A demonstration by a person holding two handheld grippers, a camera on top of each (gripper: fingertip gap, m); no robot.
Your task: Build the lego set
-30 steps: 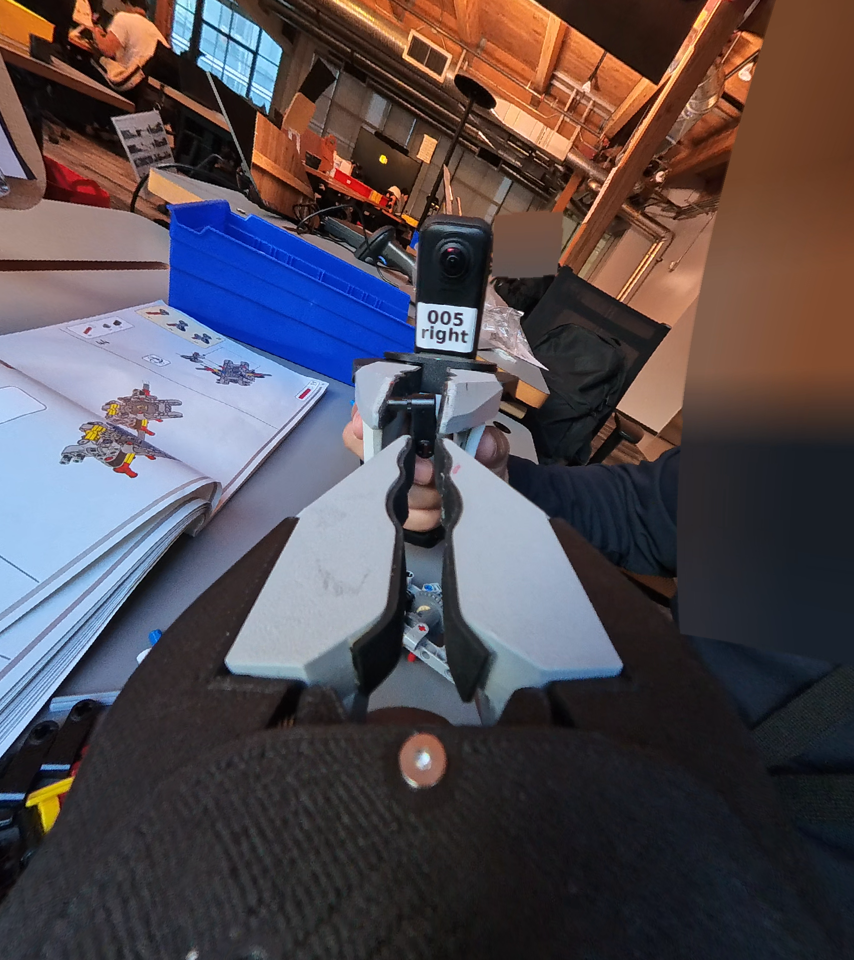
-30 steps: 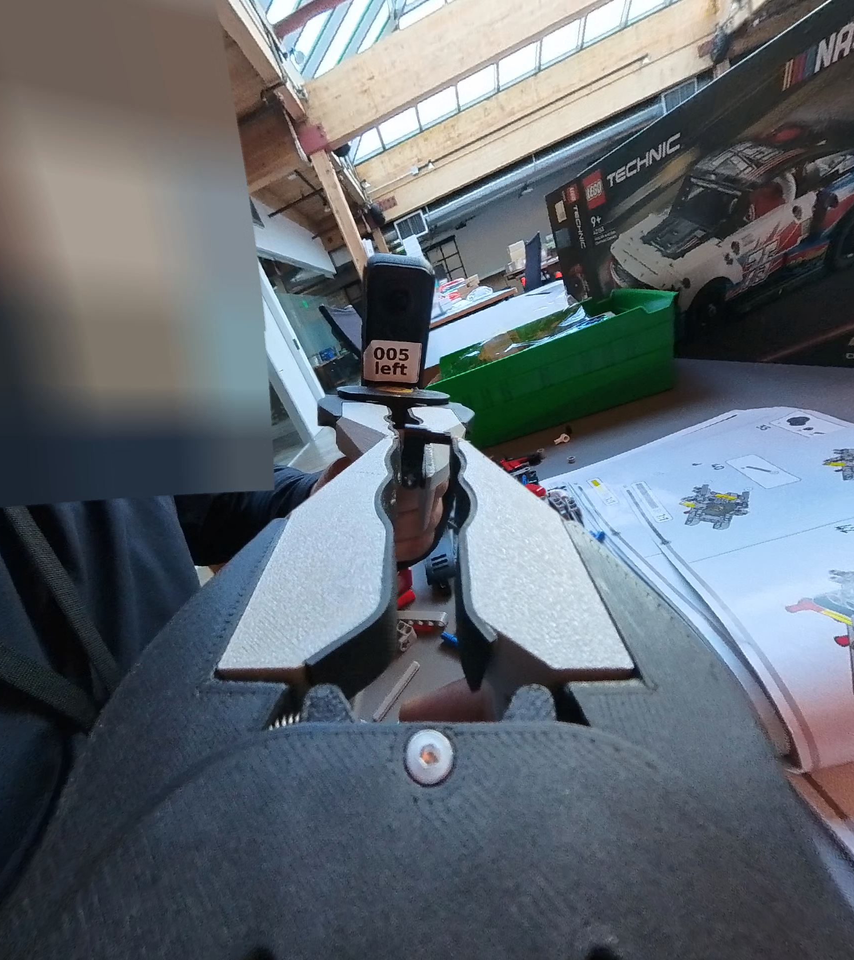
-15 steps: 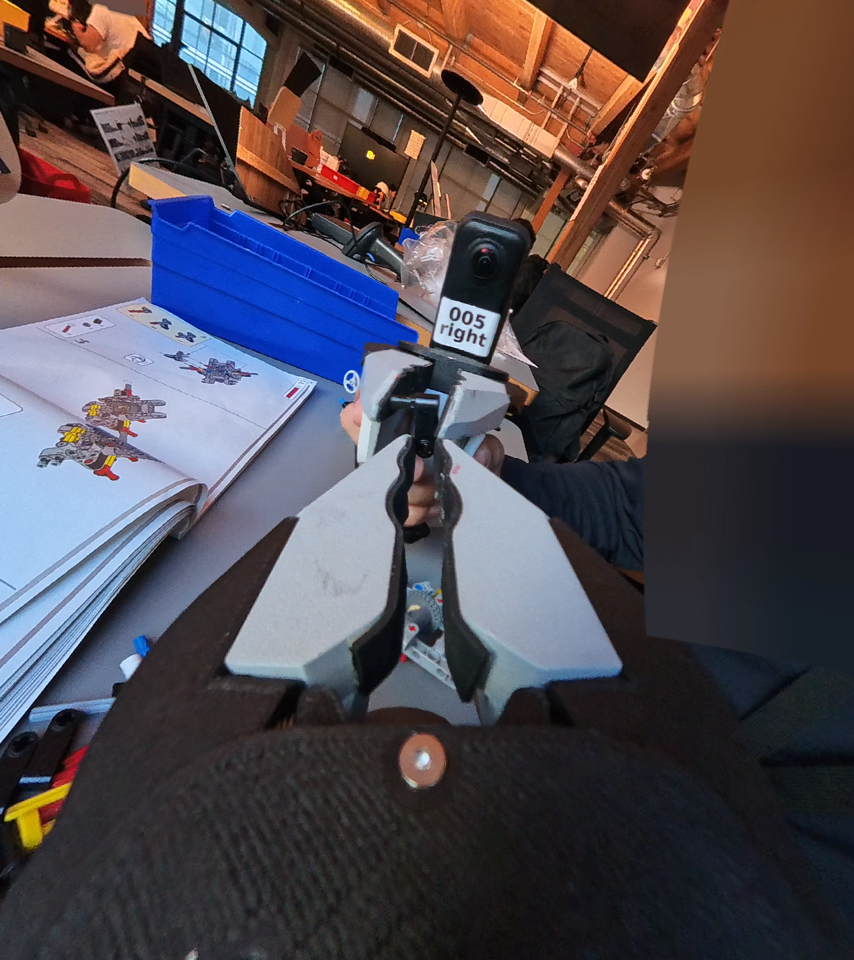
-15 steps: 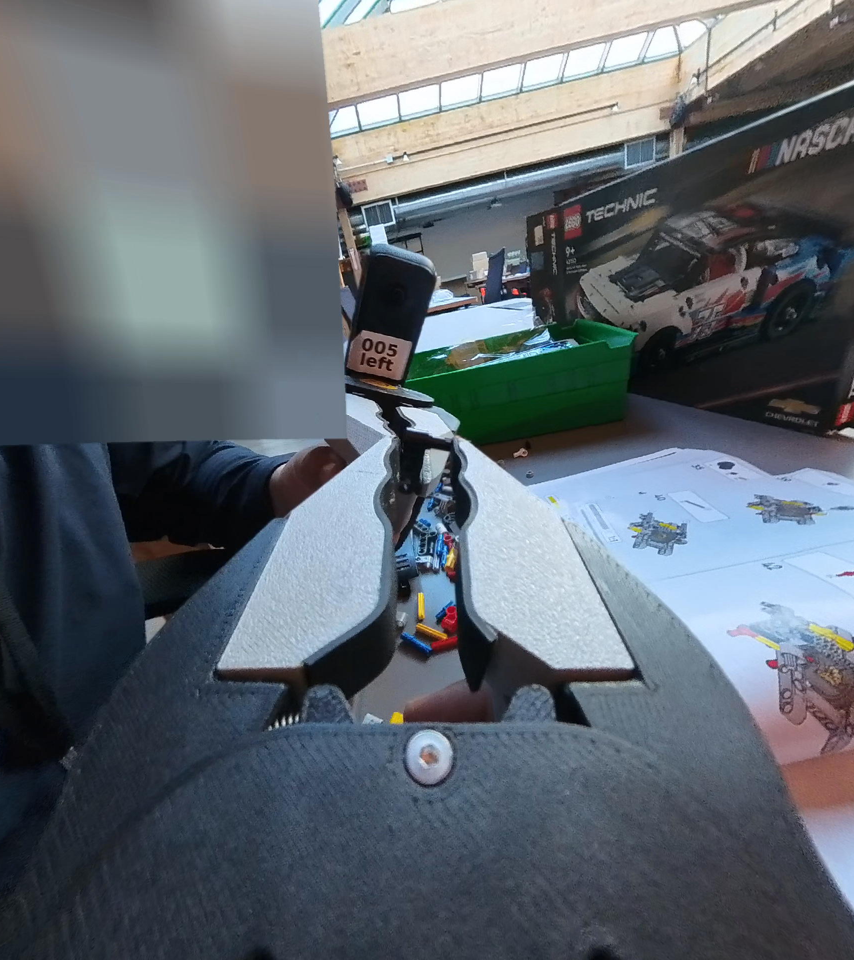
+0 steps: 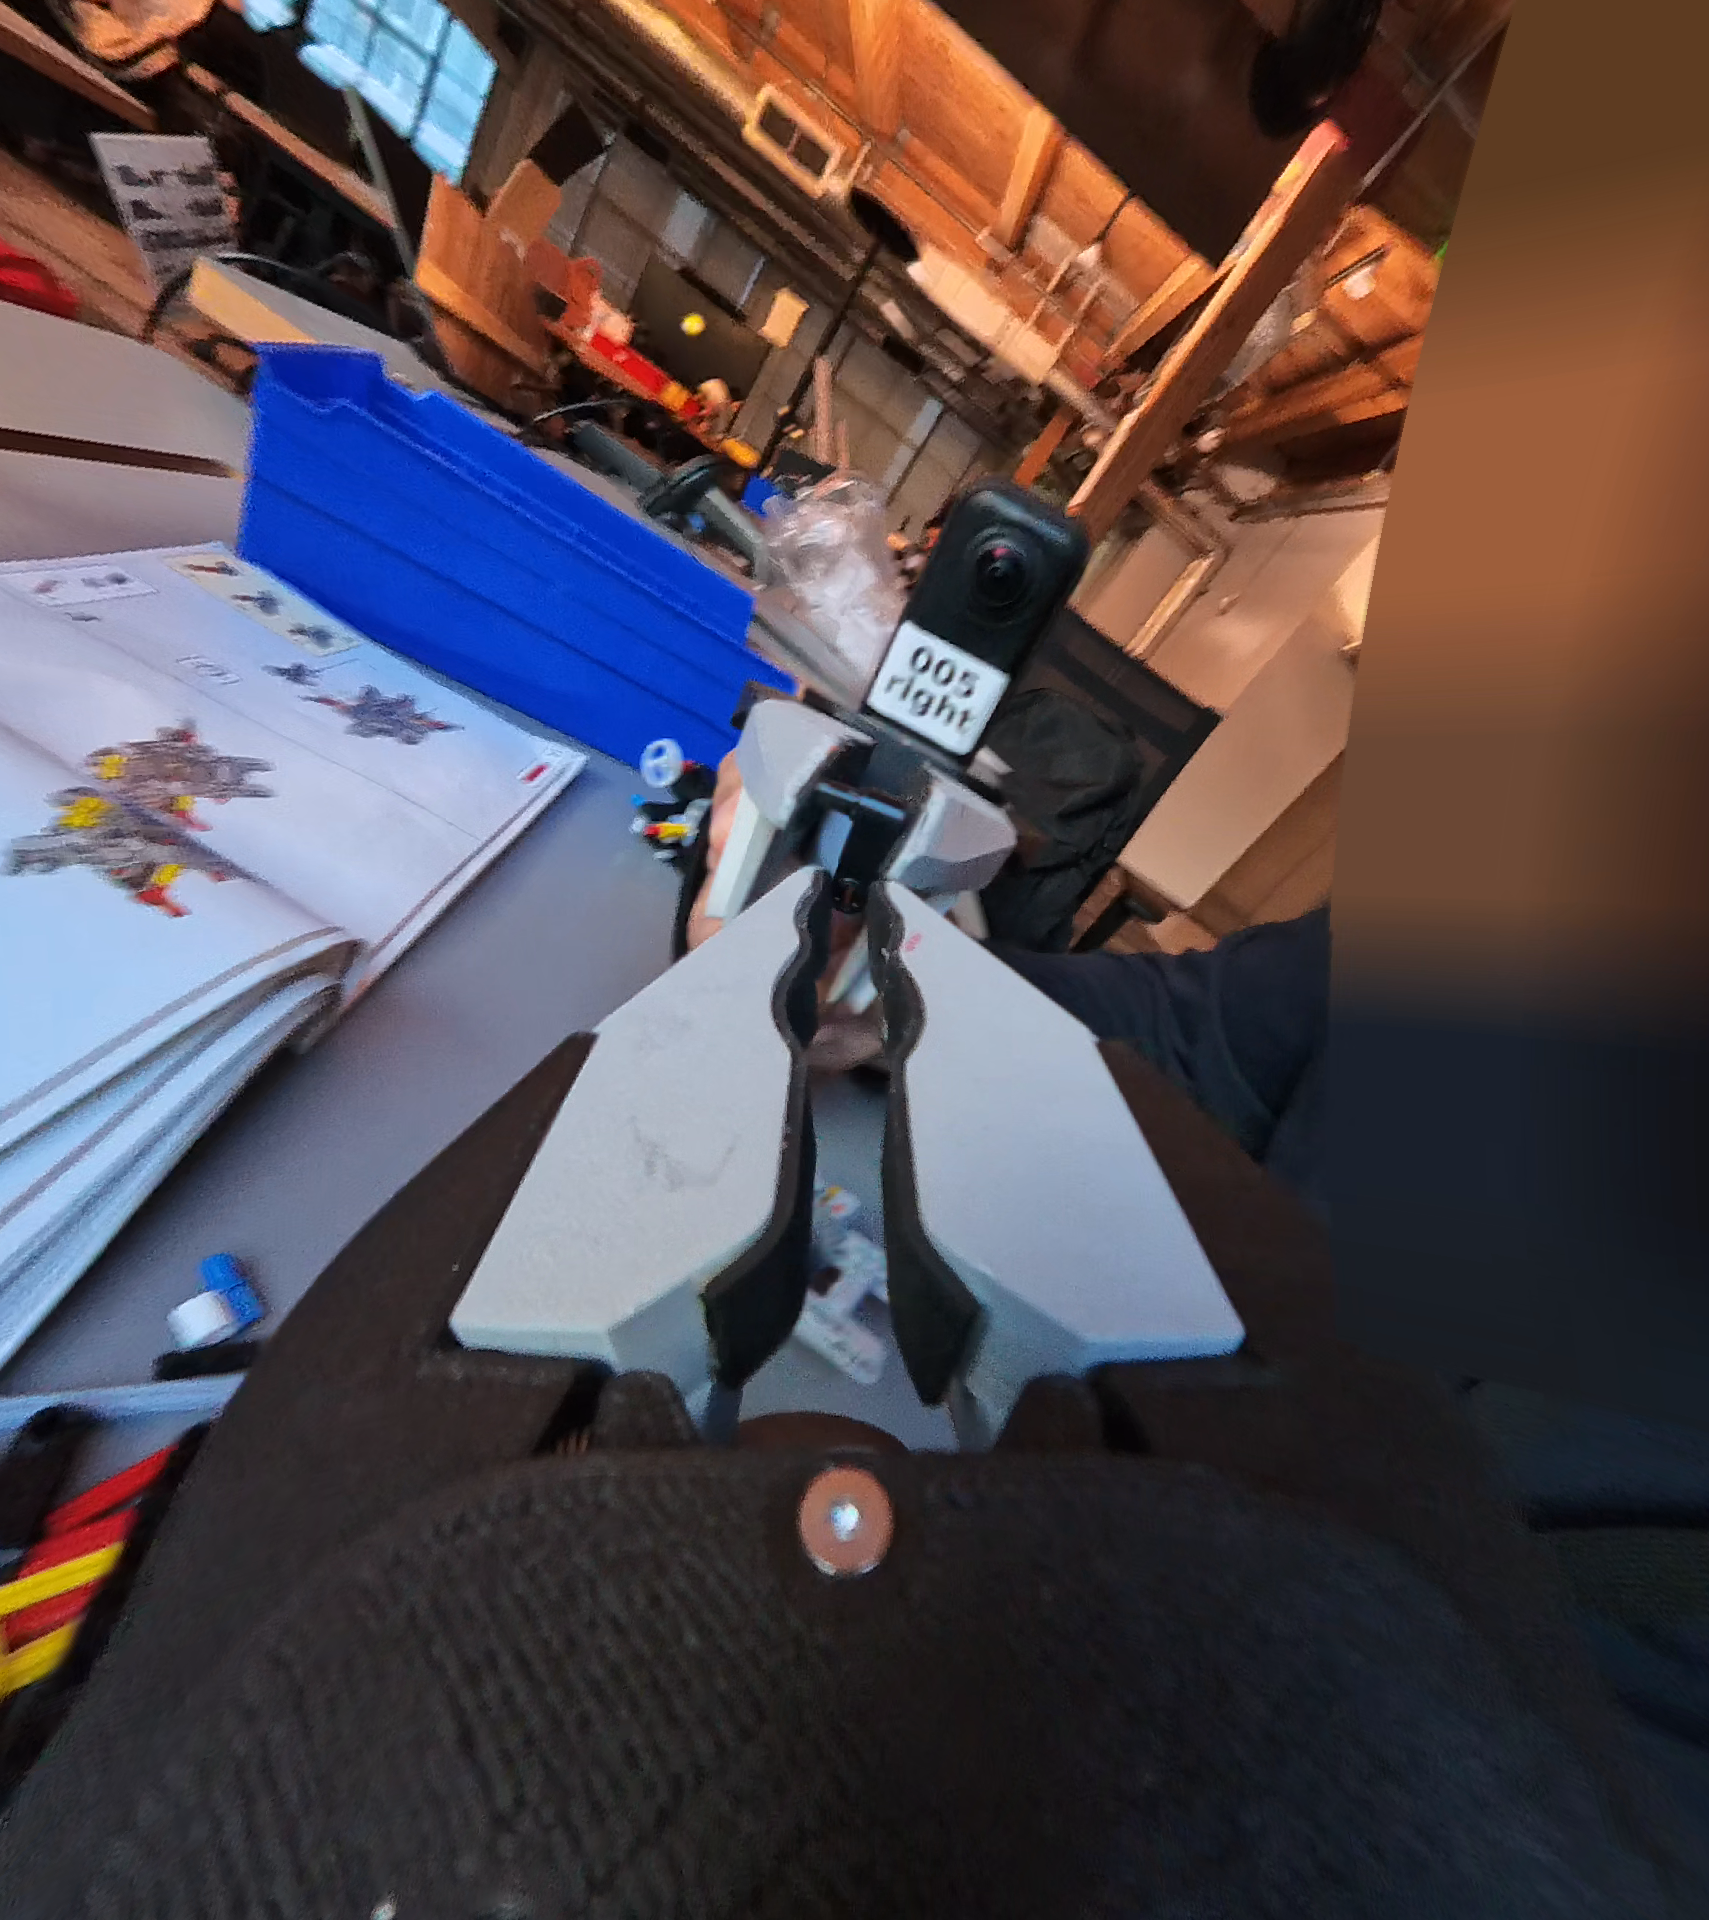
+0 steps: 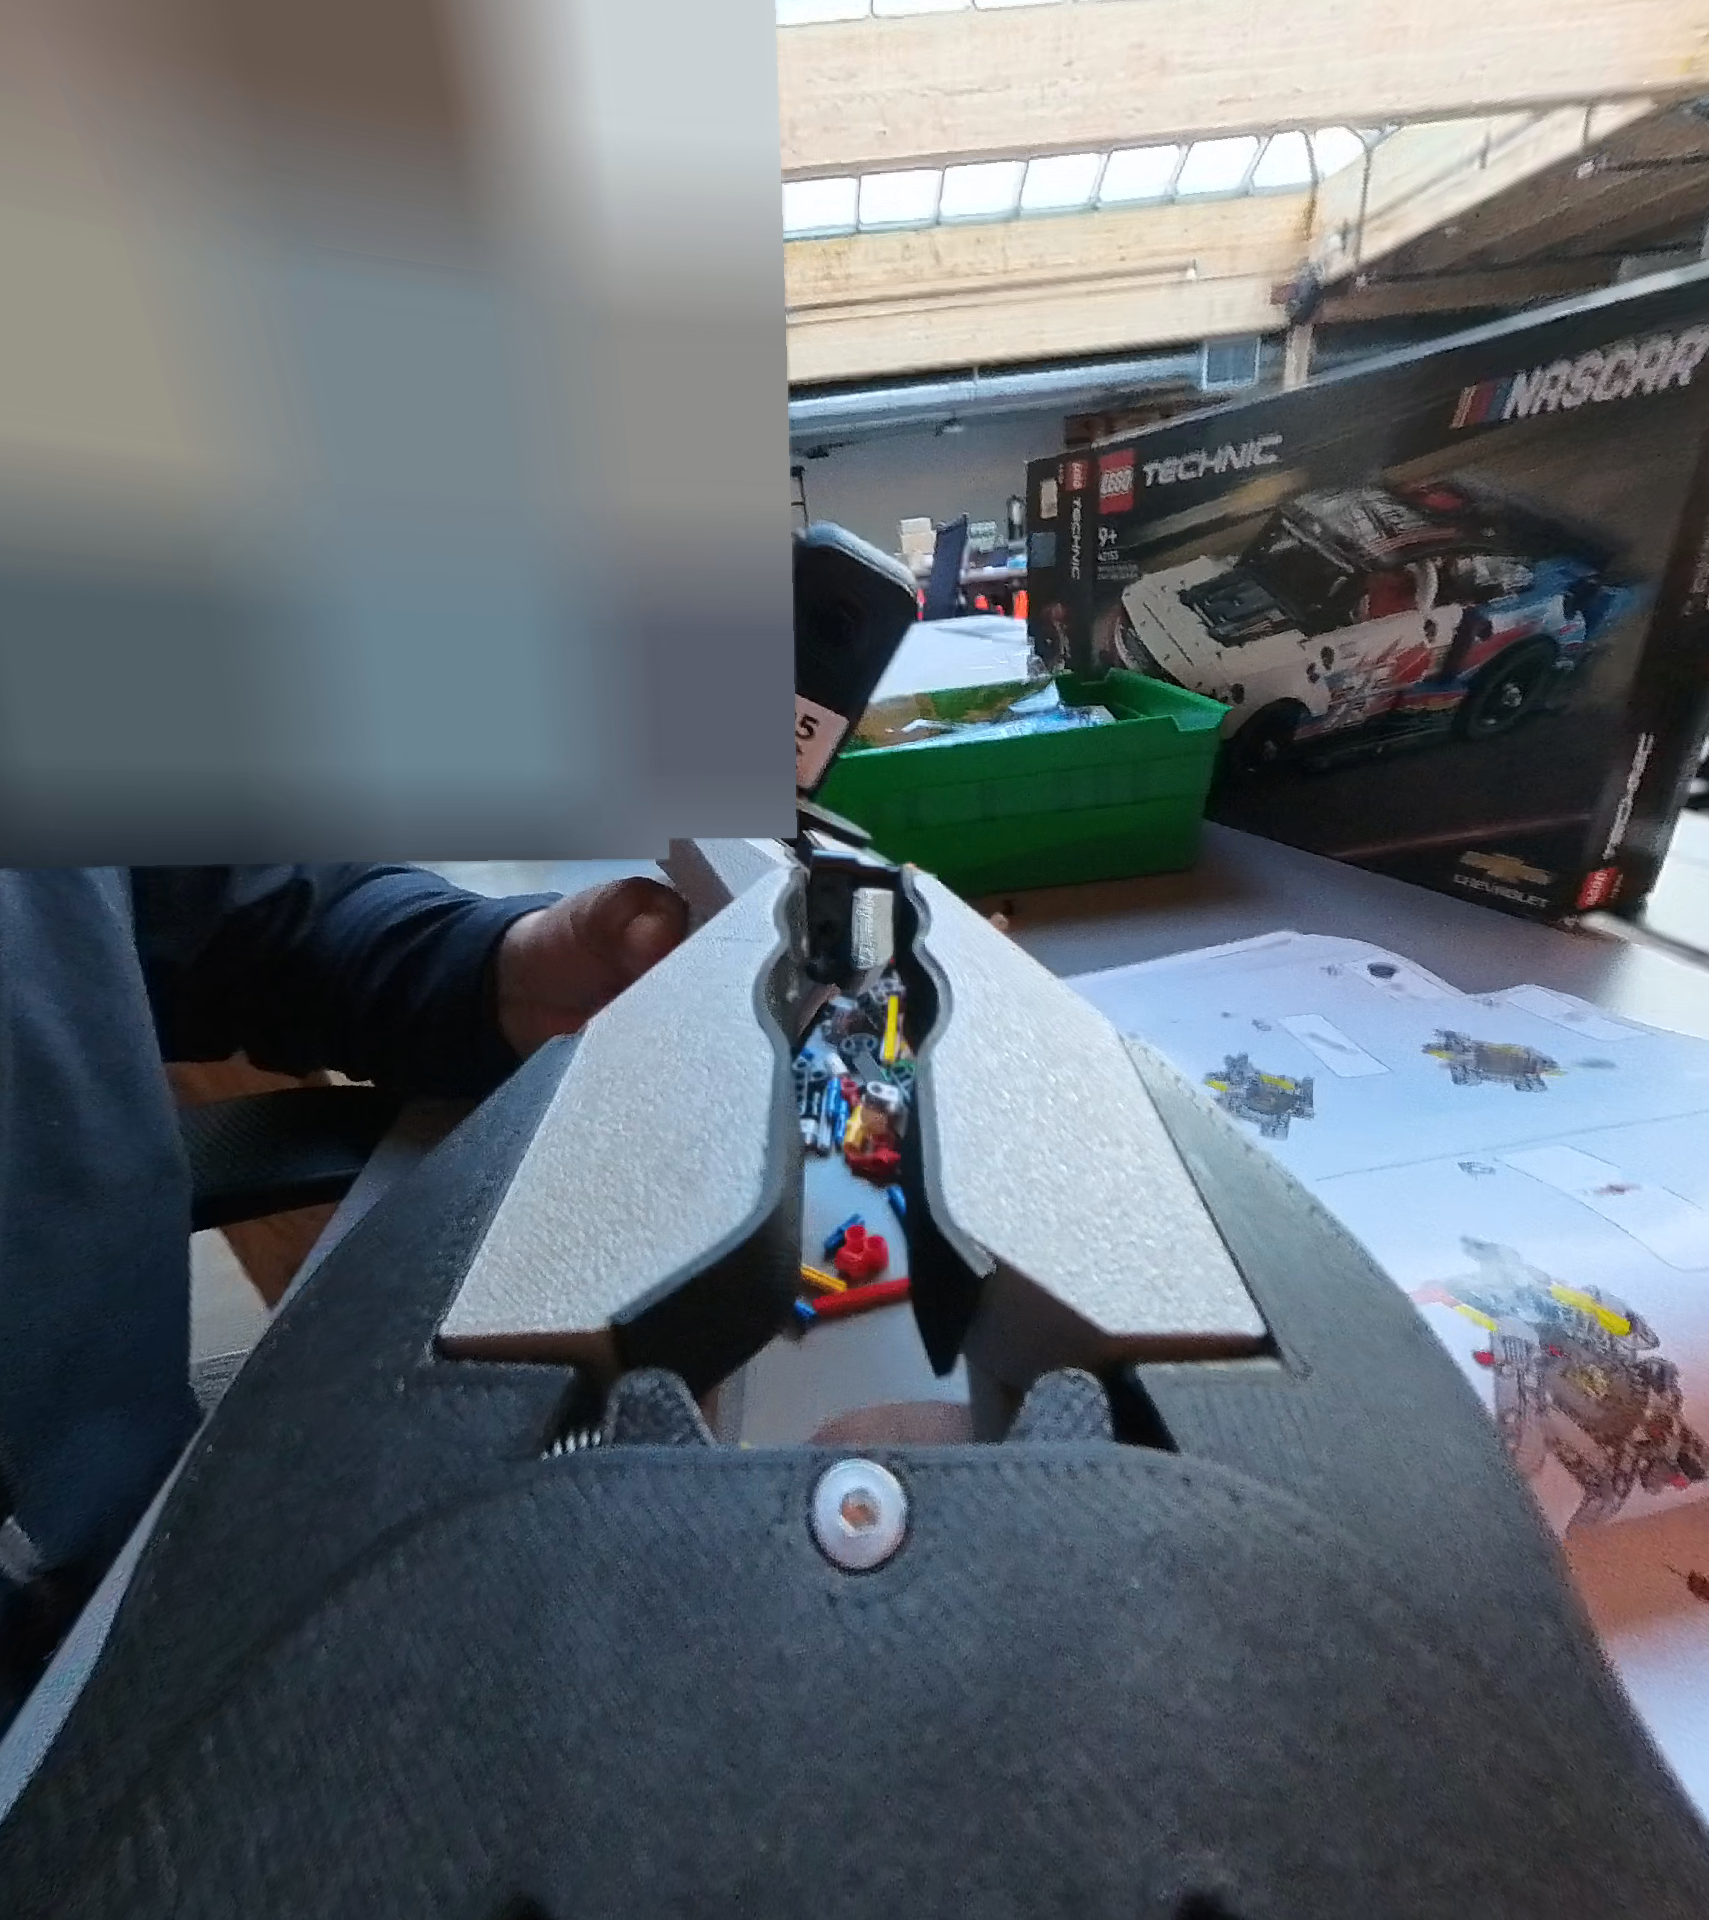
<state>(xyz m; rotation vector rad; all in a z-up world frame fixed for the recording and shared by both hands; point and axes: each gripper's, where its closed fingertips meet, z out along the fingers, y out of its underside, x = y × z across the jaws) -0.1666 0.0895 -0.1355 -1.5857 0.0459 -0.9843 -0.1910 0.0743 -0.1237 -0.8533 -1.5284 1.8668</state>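
Note:
My two grippers meet tip to tip above the grey table [image 5: 476, 1039]. In the left wrist view my left gripper [image 5: 845, 896] is shut on a small black pin [image 5: 847, 894] at its fingertips. Just beyond it, my right gripper [image 5: 865, 805] is shut on a black building piece [image 5: 860, 802] that reaches down to the pin. In the right wrist view my right gripper [image 6: 845, 894] has this black piece [image 6: 822, 920] clamped between its tips, with a grey part of the left gripper beside it. A person's hand [image 6: 580, 956] holds the left gripper.
An open instruction booklet [image 5: 154, 831] lies on the table, also in the right wrist view [image 6: 1452, 1091]. A blue bin [image 5: 476, 561] stands behind it. A green bin [image 6: 1026, 790] and a boxed car set [image 6: 1452, 623] stand farther off. Loose coloured pieces [image 6: 855, 1091] lie below the grippers. Both grippers' tips are close together, under 4 cm apart.
Both grippers stayed shut and tip to tip while tilting and swinging. The two have drawn closer together. The pile of loose pieces has come into sight under the right gripper.

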